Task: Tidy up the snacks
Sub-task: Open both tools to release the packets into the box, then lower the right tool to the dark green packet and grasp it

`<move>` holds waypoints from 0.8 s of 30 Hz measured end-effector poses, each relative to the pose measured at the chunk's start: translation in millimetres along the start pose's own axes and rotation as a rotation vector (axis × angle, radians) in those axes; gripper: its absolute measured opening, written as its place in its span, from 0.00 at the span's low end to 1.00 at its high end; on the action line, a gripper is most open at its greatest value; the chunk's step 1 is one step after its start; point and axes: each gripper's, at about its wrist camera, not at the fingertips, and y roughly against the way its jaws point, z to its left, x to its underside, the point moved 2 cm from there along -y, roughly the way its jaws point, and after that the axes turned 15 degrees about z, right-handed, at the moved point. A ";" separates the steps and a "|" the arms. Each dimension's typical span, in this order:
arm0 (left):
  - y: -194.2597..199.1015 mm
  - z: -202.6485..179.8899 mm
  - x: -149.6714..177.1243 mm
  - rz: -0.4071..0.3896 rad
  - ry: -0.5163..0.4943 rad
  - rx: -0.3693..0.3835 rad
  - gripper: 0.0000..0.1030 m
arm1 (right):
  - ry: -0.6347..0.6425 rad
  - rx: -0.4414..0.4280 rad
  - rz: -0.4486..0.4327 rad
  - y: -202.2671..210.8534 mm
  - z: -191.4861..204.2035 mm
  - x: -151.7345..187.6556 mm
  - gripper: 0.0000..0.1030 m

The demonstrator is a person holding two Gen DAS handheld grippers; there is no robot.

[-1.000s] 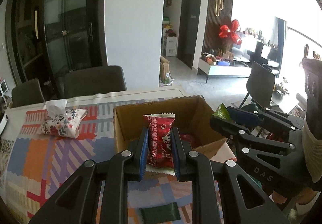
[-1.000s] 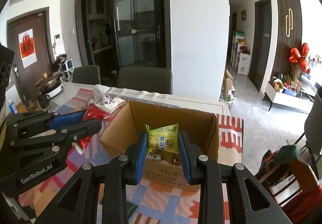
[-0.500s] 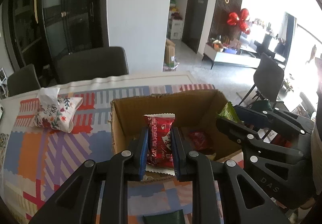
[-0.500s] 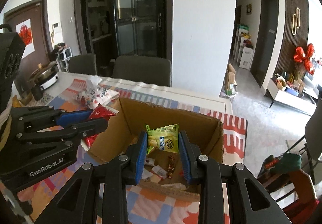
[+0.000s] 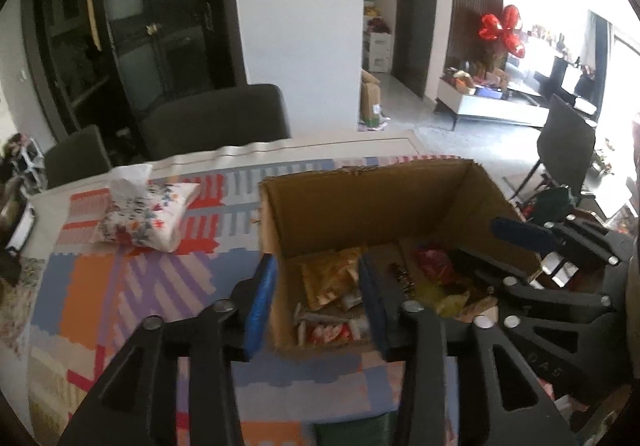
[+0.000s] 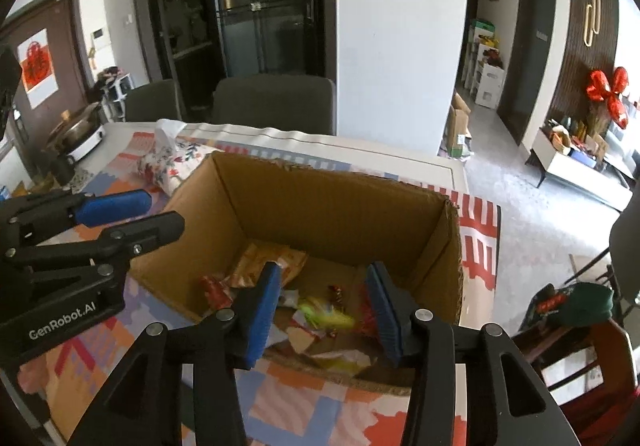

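Both hand-held grippers hang over the cardboard box (image 6: 336, 213) on the counter (image 5: 132, 286). The left hand-held gripper (image 5: 316, 286) is opening, with nothing between its blue pads. The right hand-held gripper (image 6: 324, 298) is opening too, also empty. The snacks (image 6: 320, 316) lie loose on the bottom of the box, under the pads

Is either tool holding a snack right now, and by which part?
Nothing is held: left tool and right tool are opening, empty, over the cardboard box.
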 end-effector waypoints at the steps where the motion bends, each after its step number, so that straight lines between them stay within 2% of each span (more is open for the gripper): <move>1: 2.6 1.5 3.3 -0.009 0.004 -0.011 0.46 | 0.011 -0.006 -0.009 4.1 3.1 3.8 0.47; 5: 19.3 5.2 29.6 -0.040 0.017 -0.074 0.47 | 0.064 -0.014 -0.031 16.4 17.5 14.2 0.53; 7: 24.7 7.7 39.7 -0.050 0.033 -0.086 0.53 | 0.099 -0.025 -0.031 21.9 26.9 24.0 0.53; 9: 29.4 10.6 53.2 -0.052 0.042 -0.084 0.53 | 0.129 -0.025 -0.027 25.3 34.6 32.4 0.53; 13: 31.1 15.6 79.9 -0.011 0.070 -0.074 0.54 | 0.188 -0.045 0.004 26.2 53.1 47.4 0.56; 17: 29.0 20.3 103.5 0.026 0.102 -0.095 0.54 | 0.262 -0.056 0.055 20.8 71.8 60.3 0.56; 24: 24.6 28.5 147.9 0.085 0.192 -0.062 0.57 | 0.371 -0.059 0.153 2.9 94.6 80.3 0.56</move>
